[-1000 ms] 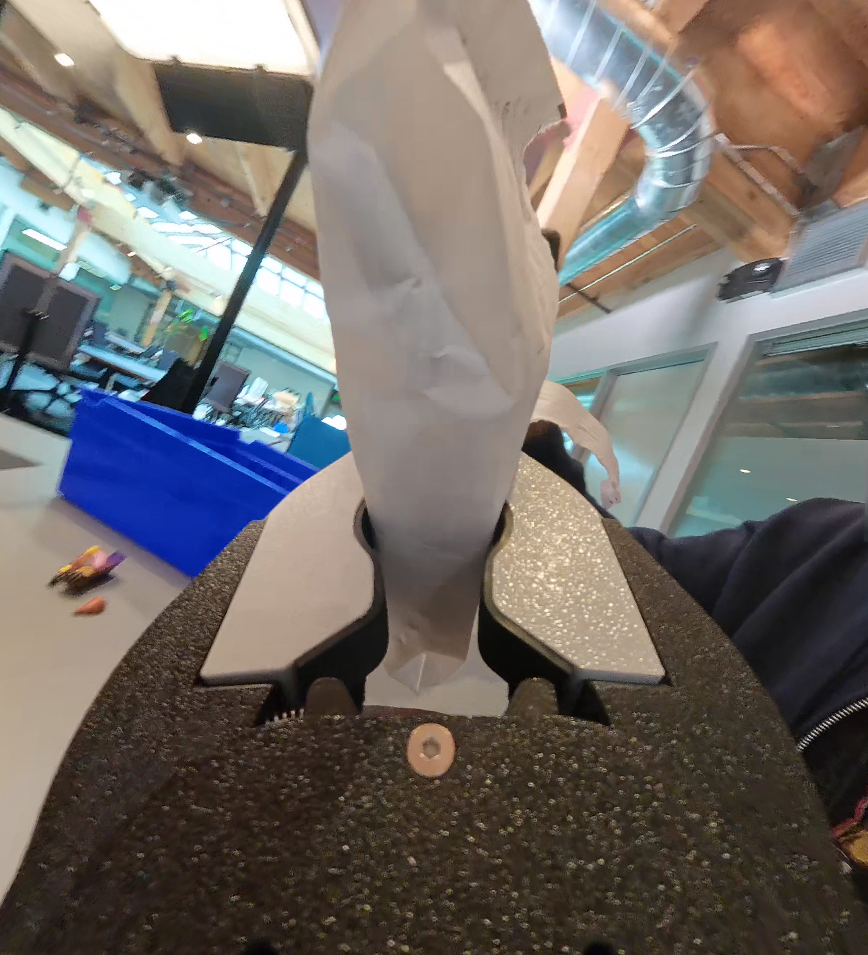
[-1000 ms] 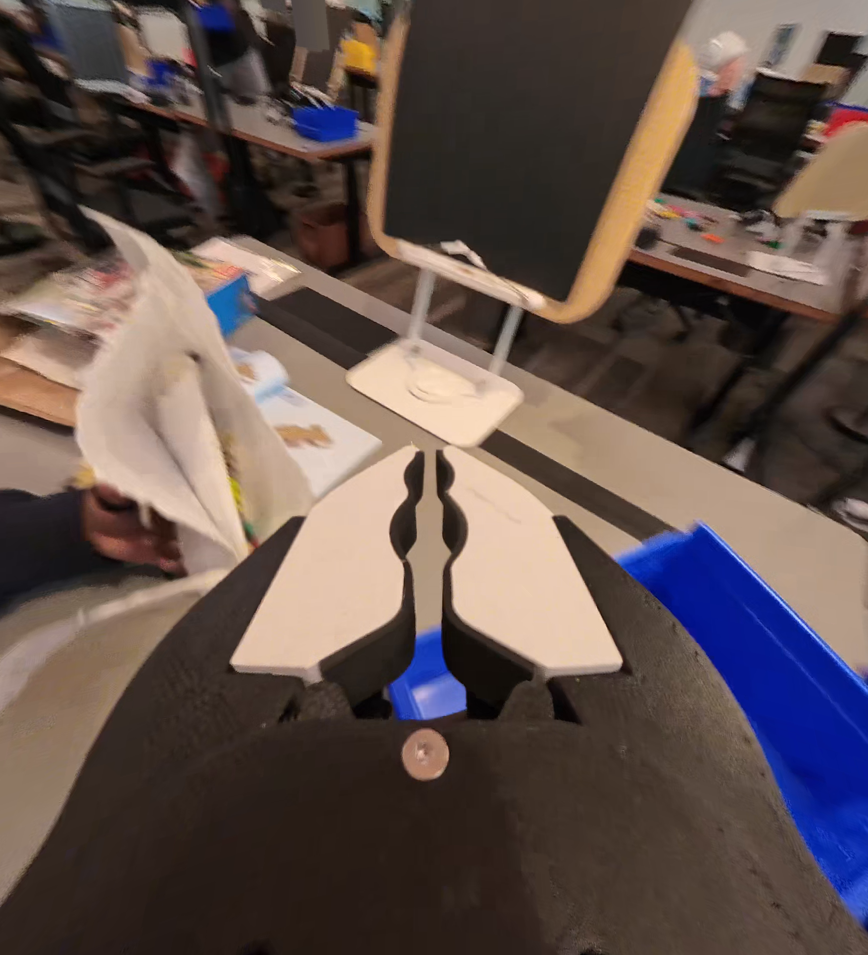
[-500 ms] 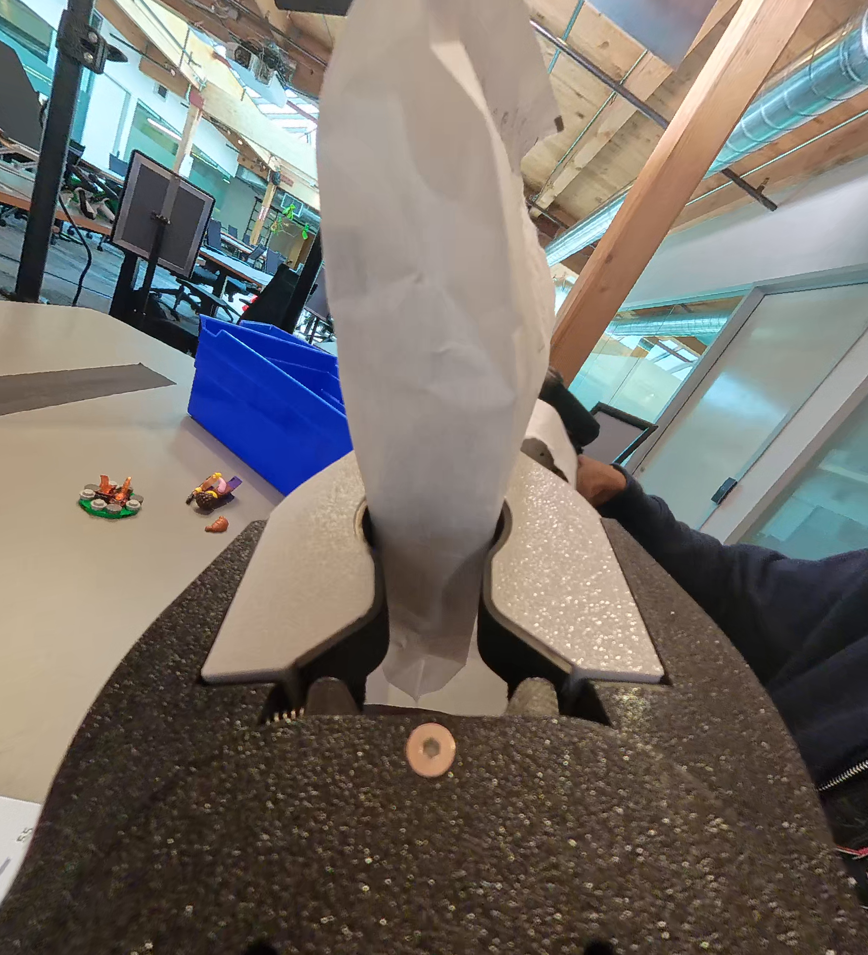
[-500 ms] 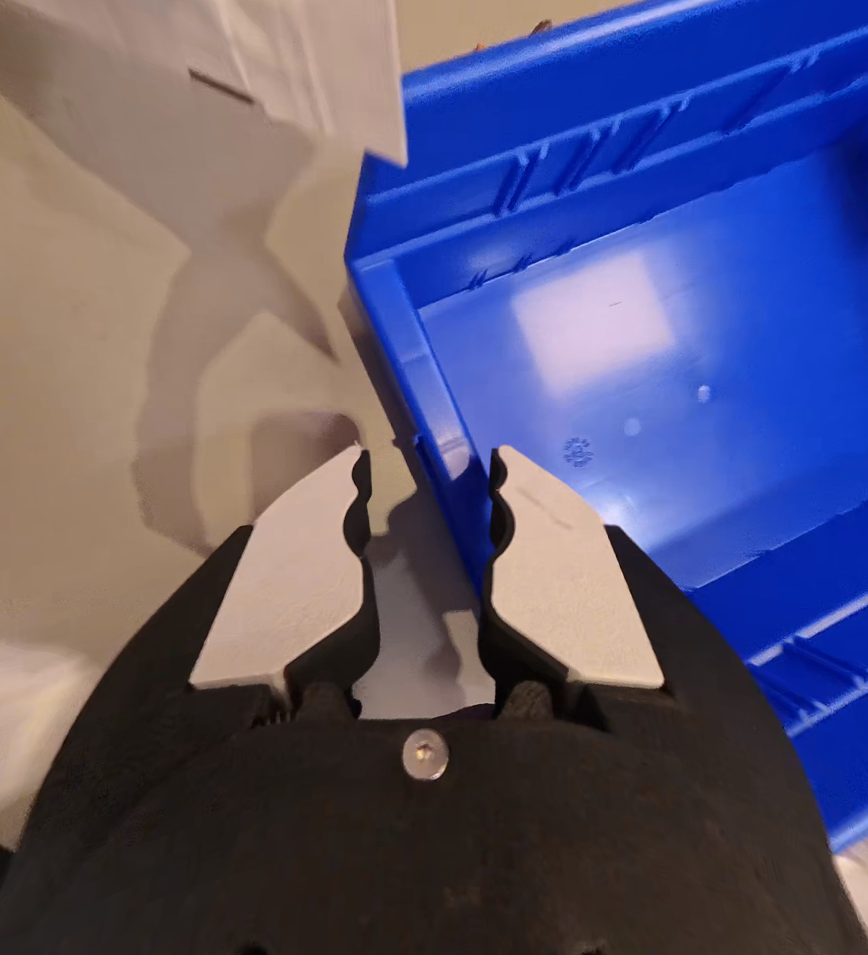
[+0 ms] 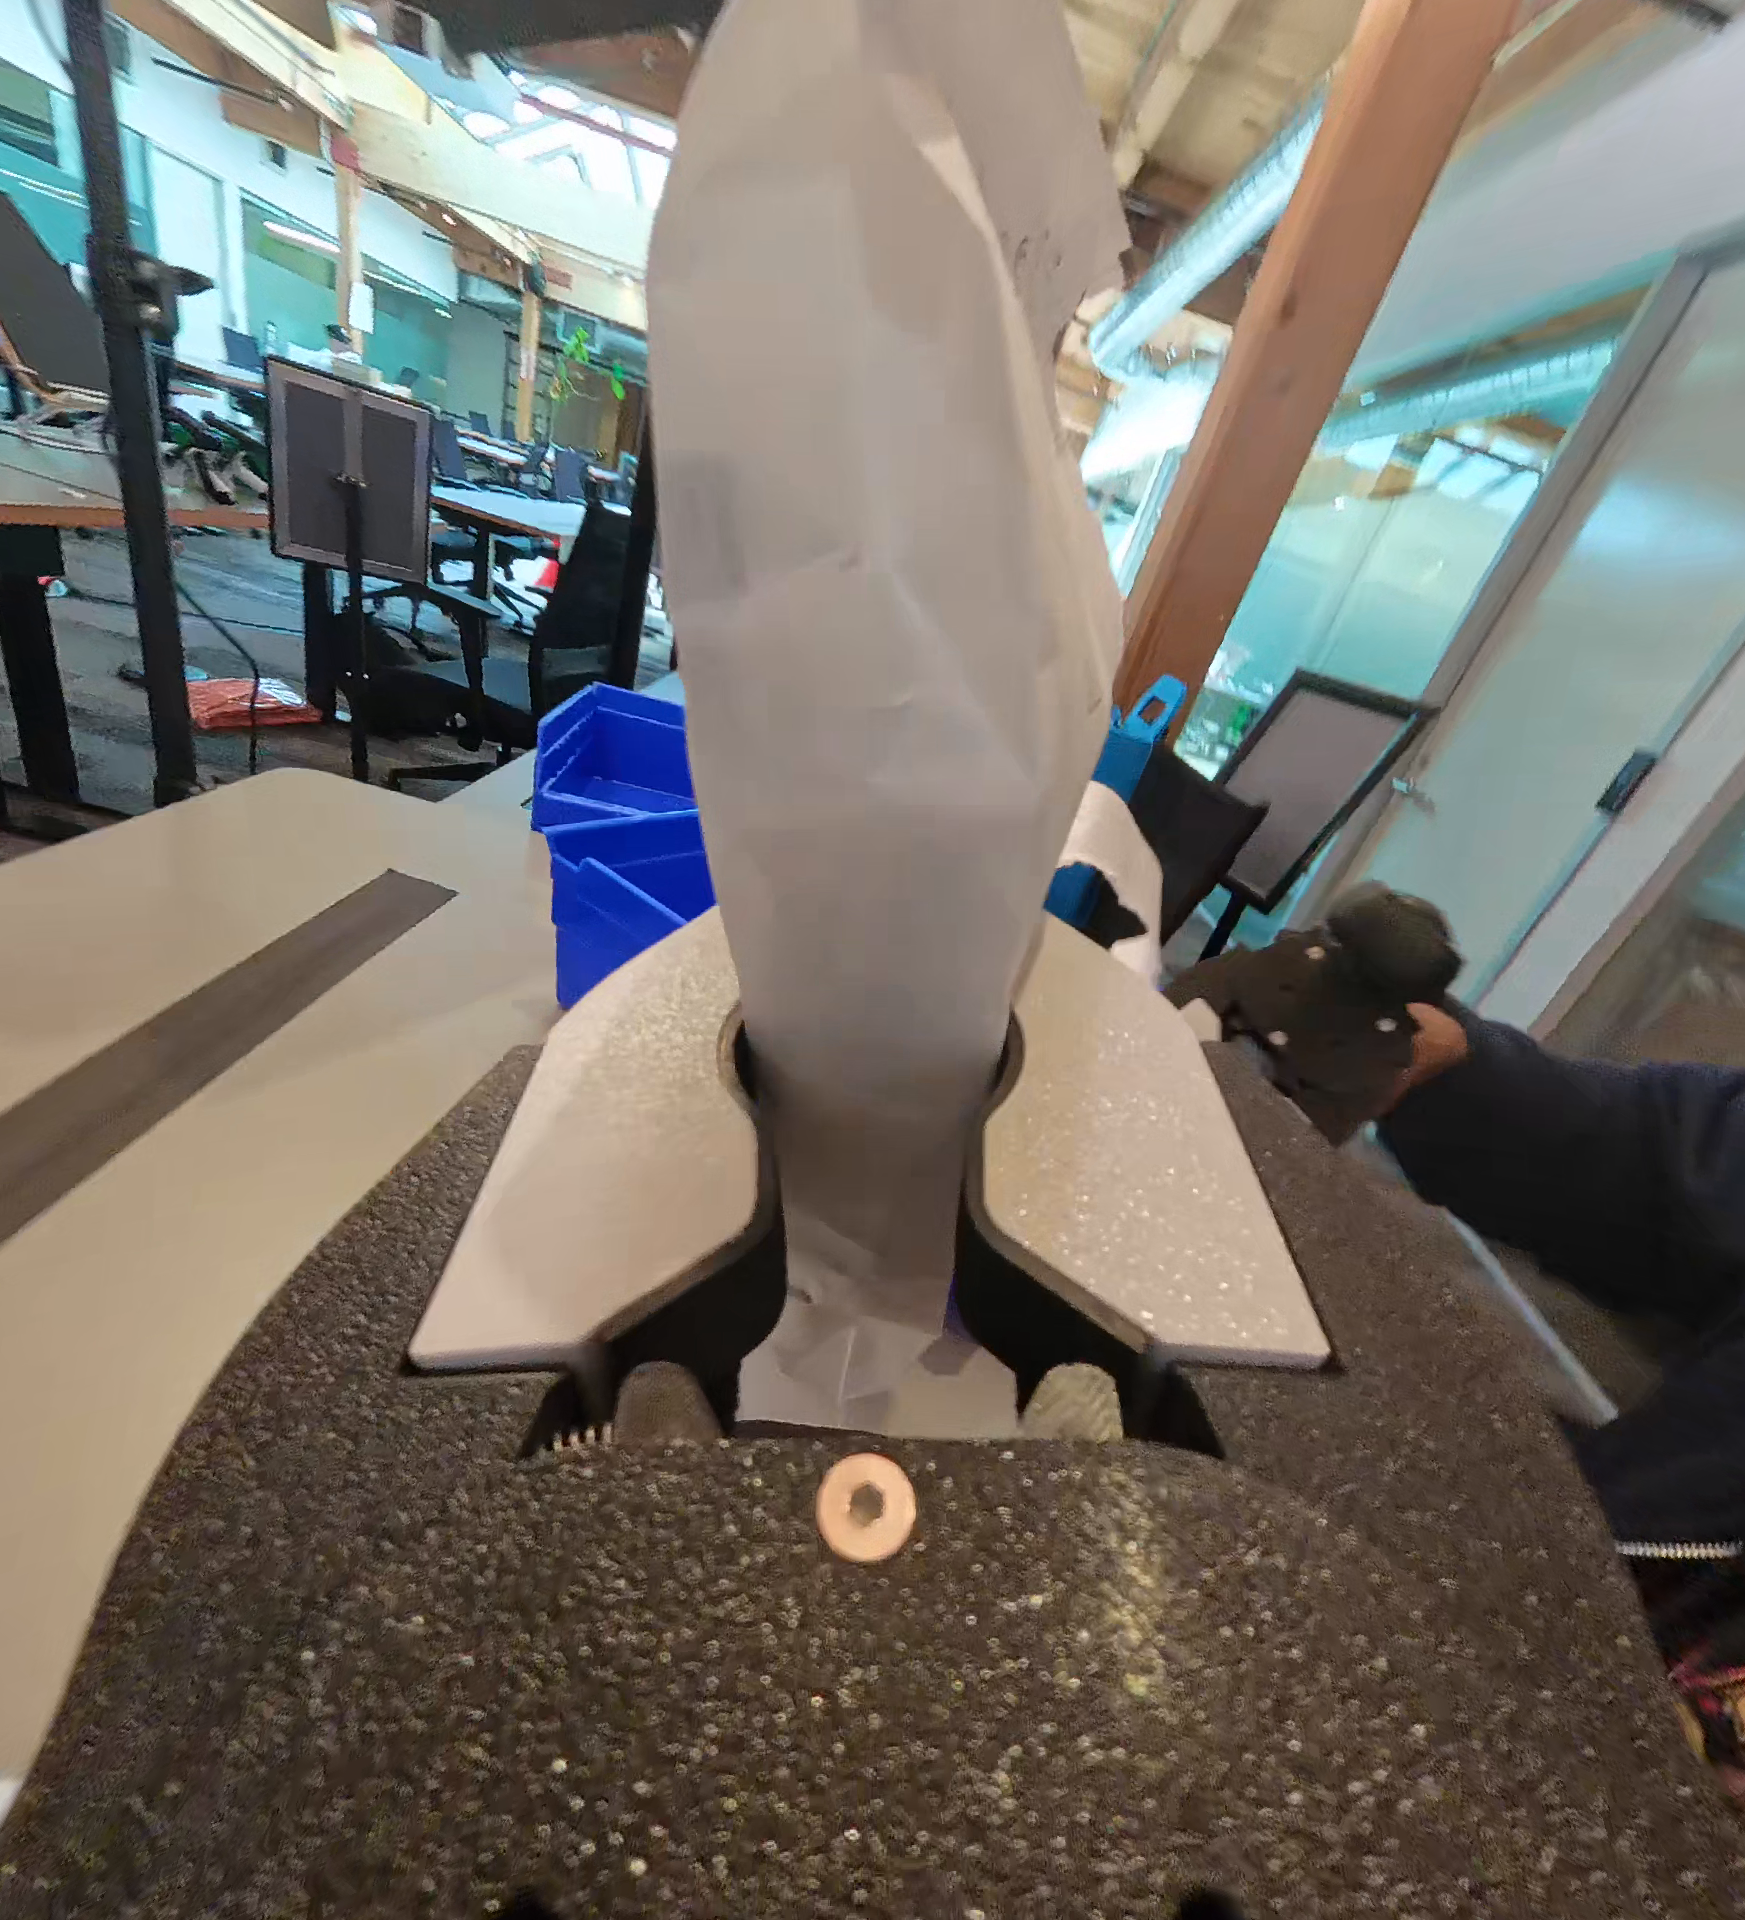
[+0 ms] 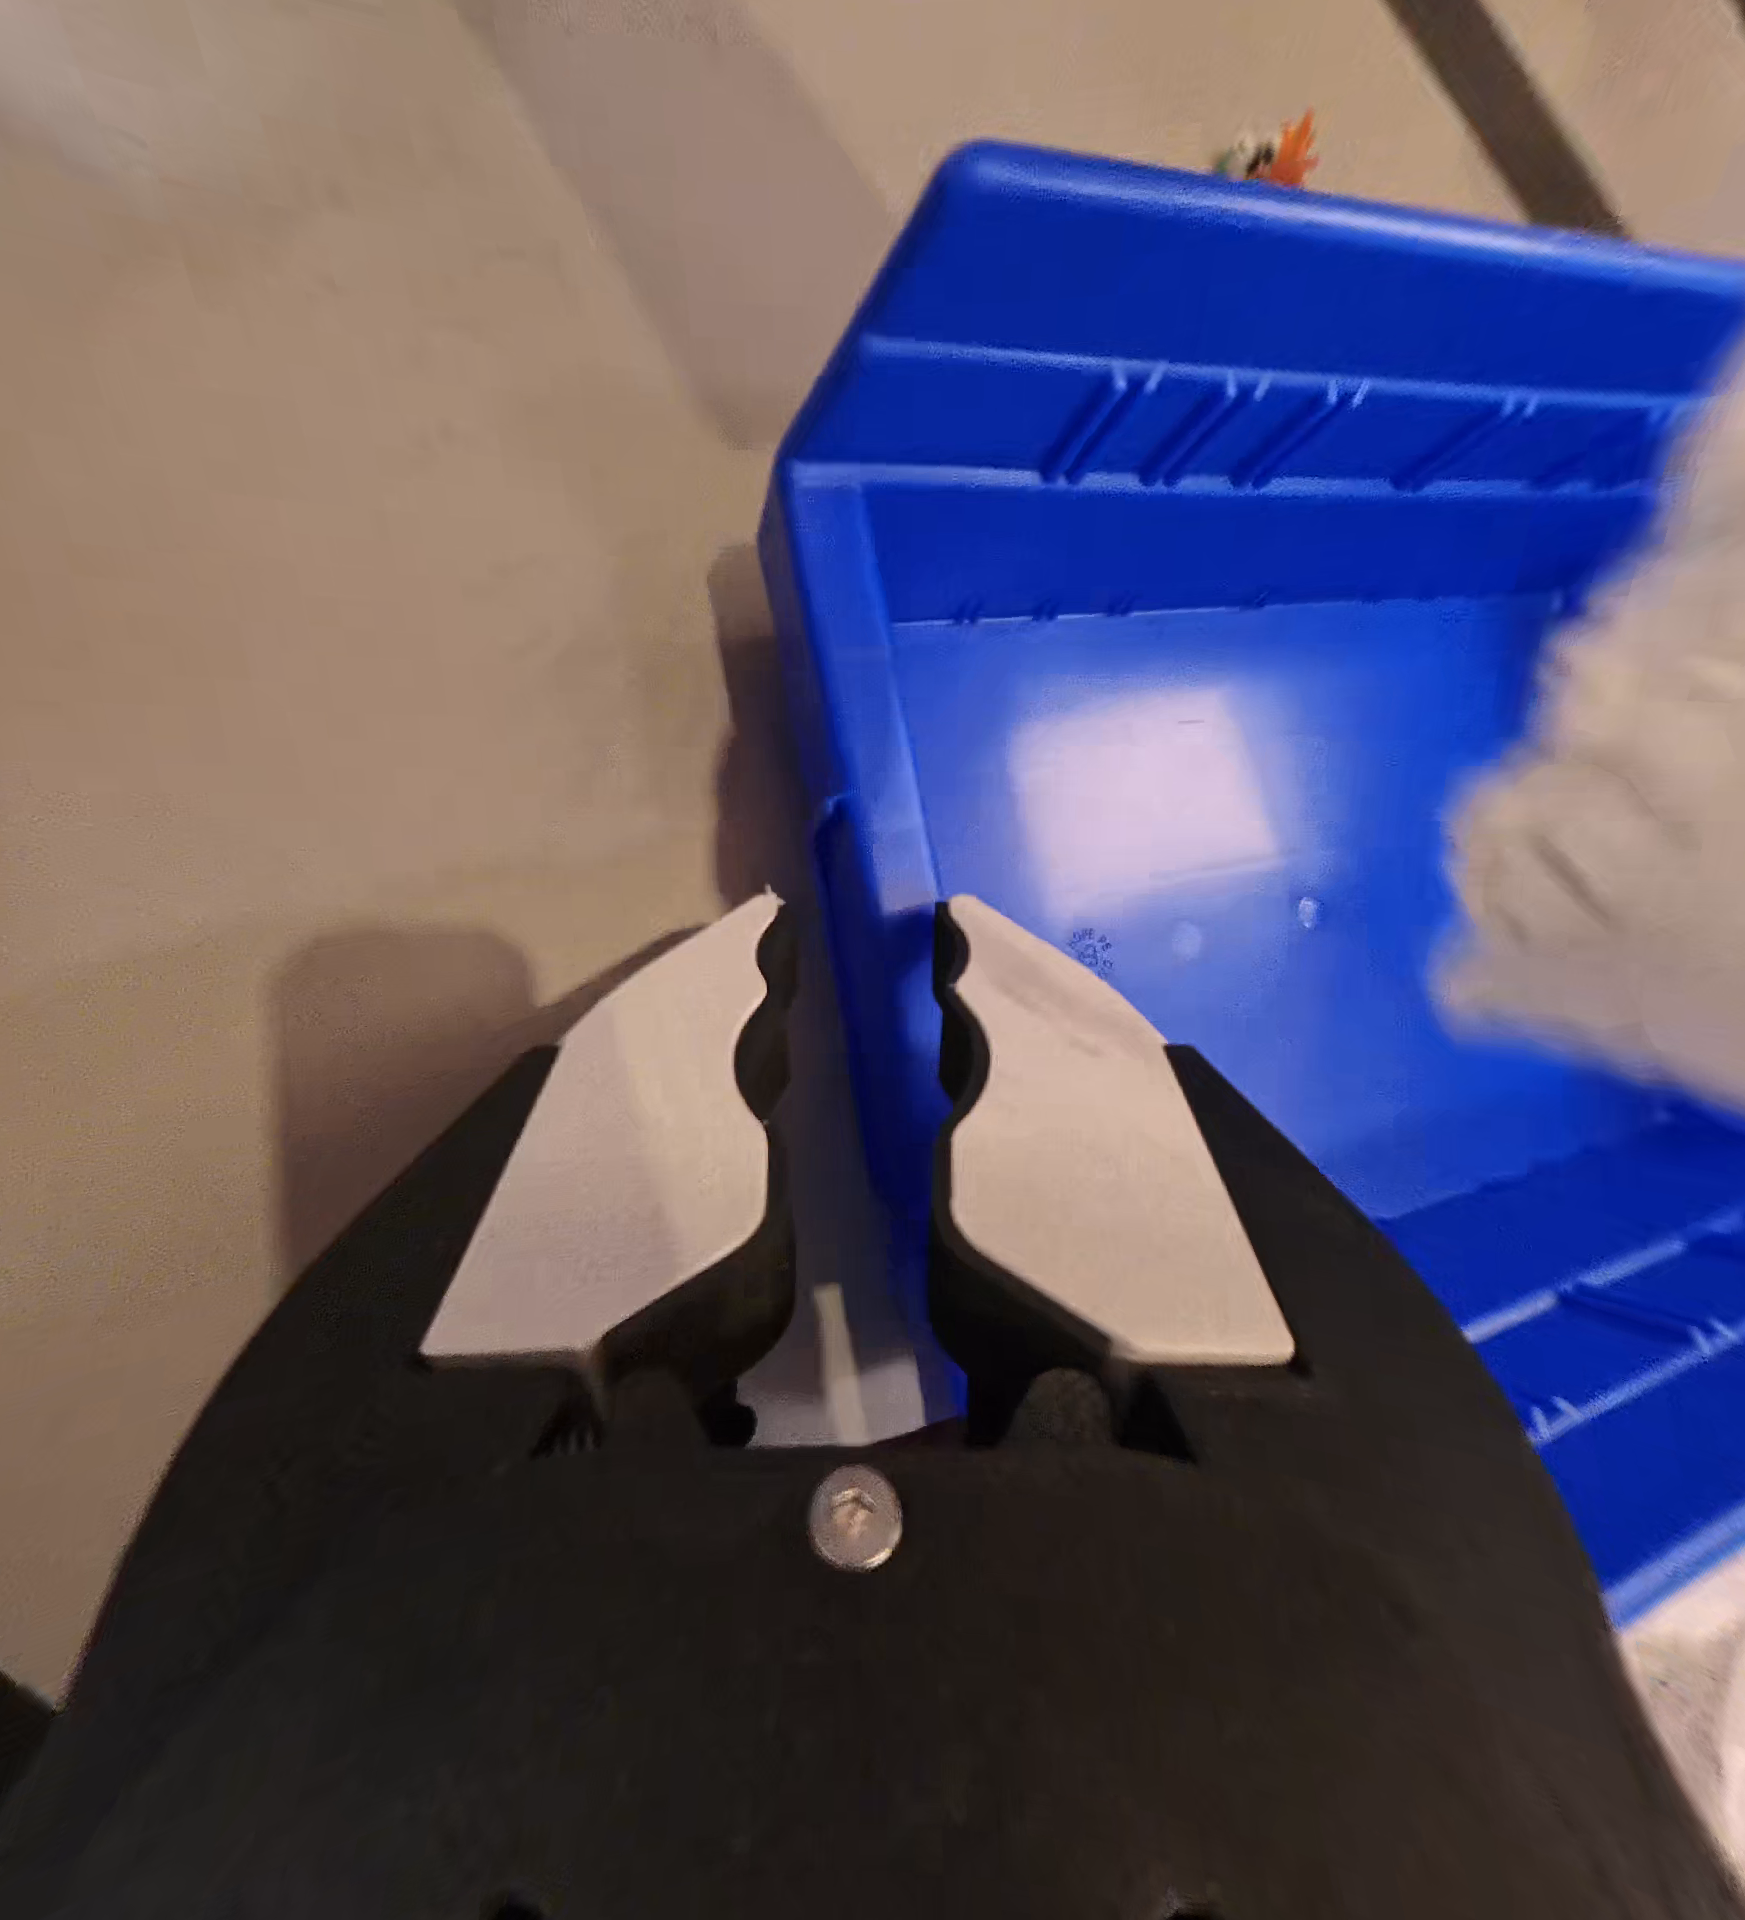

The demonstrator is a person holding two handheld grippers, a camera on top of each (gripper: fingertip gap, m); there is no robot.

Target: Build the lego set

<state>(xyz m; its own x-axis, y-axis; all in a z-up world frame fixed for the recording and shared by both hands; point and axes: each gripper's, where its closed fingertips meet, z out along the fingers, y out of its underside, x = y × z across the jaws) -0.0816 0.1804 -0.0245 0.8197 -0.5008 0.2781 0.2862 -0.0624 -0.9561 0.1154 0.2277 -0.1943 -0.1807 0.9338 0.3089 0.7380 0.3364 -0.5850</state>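
Observation:
My left gripper (image 5: 873,935) is shut on a crumpled bunch of white paper (image 5: 878,520) that stands up tall from between its pads. My right gripper (image 6: 863,904) points down at an empty blue bin (image 6: 1263,260) on the table. Its jaws straddle the bin's left wall. The right pad (image 6: 951,987) lies against the wall's inner side, and a thin gap shows between the left pad and the wall. The paper shows blurred at the right of the right wrist view (image 6: 1678,779), over the bin. The right gripper also shows in the left wrist view (image 5: 1335,997), held by a hand in a dark sleeve.
Stacked blue bins (image 5: 619,831) stand behind the paper on the grey table (image 5: 120,987), which has a dark strip (image 5: 172,1039). Small coloured toys (image 6: 1273,156) lie beyond the bin. More crumpled white paper (image 6: 1730,1714) lies at the bin's near side. Desks and chairs stand farther off. Spacing between my two grippers at the tips: around 25 cm.
My right gripper was shut, swung down over the blue bin, opened wide, then narrowed around the bin's left wall. My left gripper turned and lowered, keeping the paper in its grasp.

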